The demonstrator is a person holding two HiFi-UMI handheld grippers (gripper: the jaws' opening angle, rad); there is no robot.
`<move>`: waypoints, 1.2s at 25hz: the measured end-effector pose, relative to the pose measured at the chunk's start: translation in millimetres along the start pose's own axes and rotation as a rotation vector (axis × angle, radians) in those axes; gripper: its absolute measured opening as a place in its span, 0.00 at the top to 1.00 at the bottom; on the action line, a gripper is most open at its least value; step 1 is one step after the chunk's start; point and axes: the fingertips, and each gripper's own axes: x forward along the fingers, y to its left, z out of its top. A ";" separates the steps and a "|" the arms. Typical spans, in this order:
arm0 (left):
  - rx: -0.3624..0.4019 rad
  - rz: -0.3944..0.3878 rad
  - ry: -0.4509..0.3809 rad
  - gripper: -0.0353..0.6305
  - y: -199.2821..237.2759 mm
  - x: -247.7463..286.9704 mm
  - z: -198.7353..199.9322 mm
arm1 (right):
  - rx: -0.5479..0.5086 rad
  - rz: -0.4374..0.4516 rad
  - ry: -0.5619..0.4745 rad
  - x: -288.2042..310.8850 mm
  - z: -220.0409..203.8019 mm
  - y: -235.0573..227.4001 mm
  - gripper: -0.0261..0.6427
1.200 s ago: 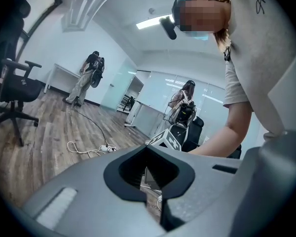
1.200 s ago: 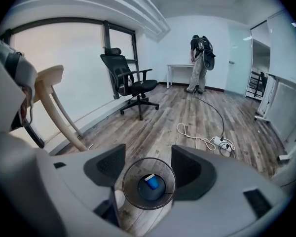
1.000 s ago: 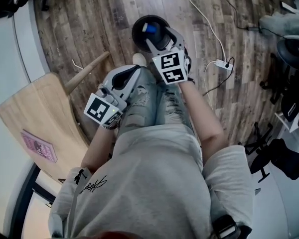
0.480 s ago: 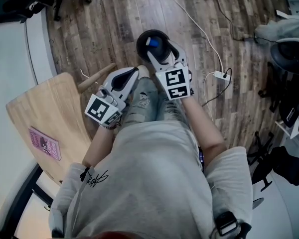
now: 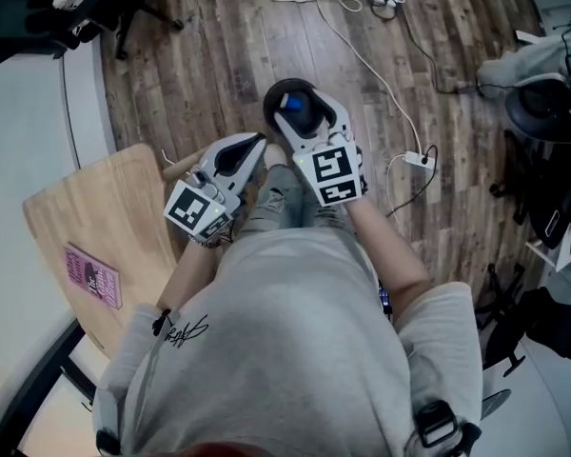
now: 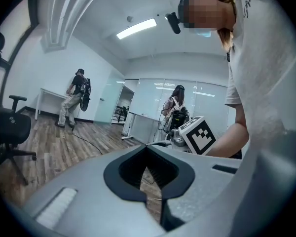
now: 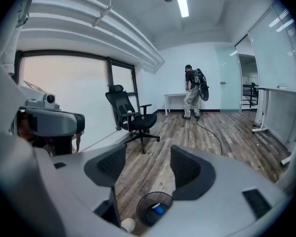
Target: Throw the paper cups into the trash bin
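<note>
Head view | right tongs (image 7: 142, 168) apart over trash bin (image 5: 275, 96) | left tongs (image 6: 148, 177) together

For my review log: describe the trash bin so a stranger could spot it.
On the wood floor, just ahead of the person's legs and under the right gripper, stands the bin. It is round, black and open-topped, the only thing holding something blue.

Blk trash bin (image 5: 272, 103) w/ blue item (image 5: 292, 104) inside, b/w marker cubes (image 5: 329, 171), brown wood-grain floor (image 5: 219, 55), grey shirt (image 5: 285, 350)
</note>
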 end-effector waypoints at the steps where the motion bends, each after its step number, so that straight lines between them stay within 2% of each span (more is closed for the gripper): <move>1: 0.007 -0.002 -0.003 0.94 -0.7 0.2 5.4 | -0.007 -0.001 -0.013 -3.0 7.5 -0.1 0.54; 12: 0.096 0.000 -0.039 0.94 -5.8 -2.8 55.4 | -0.081 0.036 -0.144 -37.8 78.4 14.4 0.54; 19: 0.185 0.020 -0.053 0.94 -7.5 -12.0 84.0 | -0.122 0.061 -0.206 -58.1 111.5 24.3 0.54; 24: 0.216 0.034 -0.074 0.94 -9.2 -20.8 103.8 | -0.164 0.097 -0.249 -71.5 131.0 39.8 0.54; 30: 0.269 0.053 -0.092 0.94 -17.1 -31.8 121.4 | -0.190 0.126 -0.303 -84.1 151.1 57.5 0.62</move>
